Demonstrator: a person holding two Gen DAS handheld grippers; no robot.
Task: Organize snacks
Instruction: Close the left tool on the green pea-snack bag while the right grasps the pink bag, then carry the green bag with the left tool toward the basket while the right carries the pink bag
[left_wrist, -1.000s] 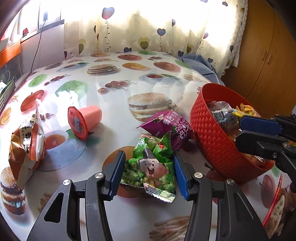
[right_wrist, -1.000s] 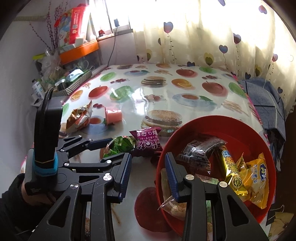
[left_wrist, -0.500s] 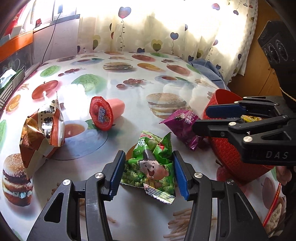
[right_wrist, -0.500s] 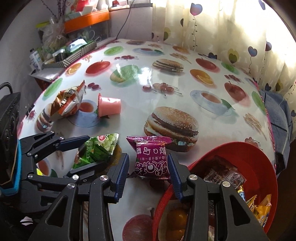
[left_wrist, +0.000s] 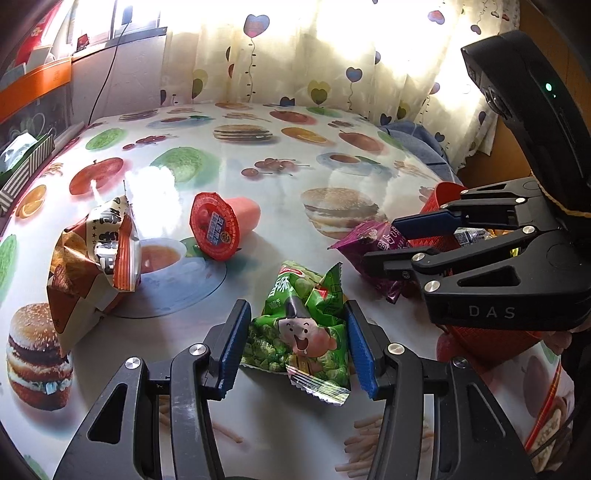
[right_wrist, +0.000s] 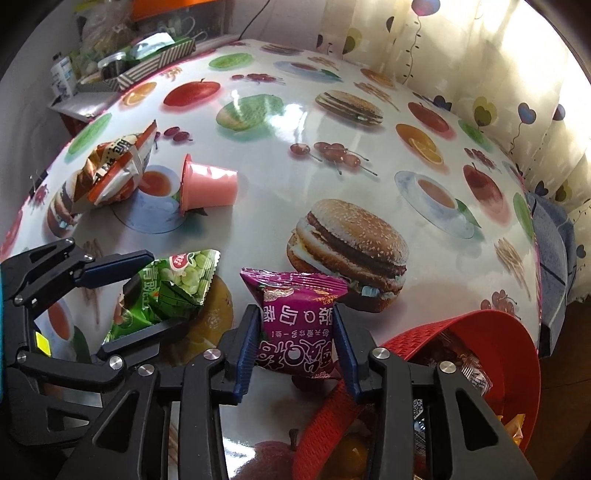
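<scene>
A green pea snack bag (left_wrist: 303, 328) lies on the table between the open fingers of my left gripper (left_wrist: 295, 347); it also shows in the right wrist view (right_wrist: 170, 291). A purple snack bag (right_wrist: 297, 325) sits between the fingers of my right gripper (right_wrist: 297, 347), which stand close against its sides. The purple bag also shows in the left wrist view (left_wrist: 369, 243). The red basket (right_wrist: 517, 339) holds several snacks at the right. A pink jelly cup (left_wrist: 221, 223) lies on its side. An orange-brown chip bag (left_wrist: 92, 258) lies at the left.
The tablecloth (right_wrist: 351, 147) has printed burgers and fruit. A striped tray (right_wrist: 147, 62) with items sits at the far left edge. A curtain (left_wrist: 314, 55) hangs behind the table. A blue cloth (right_wrist: 554, 240) hangs at the right edge.
My right gripper has moved left from over the basket to the purple bag and narrowed around it. My left gripper stays around the green bag.
</scene>
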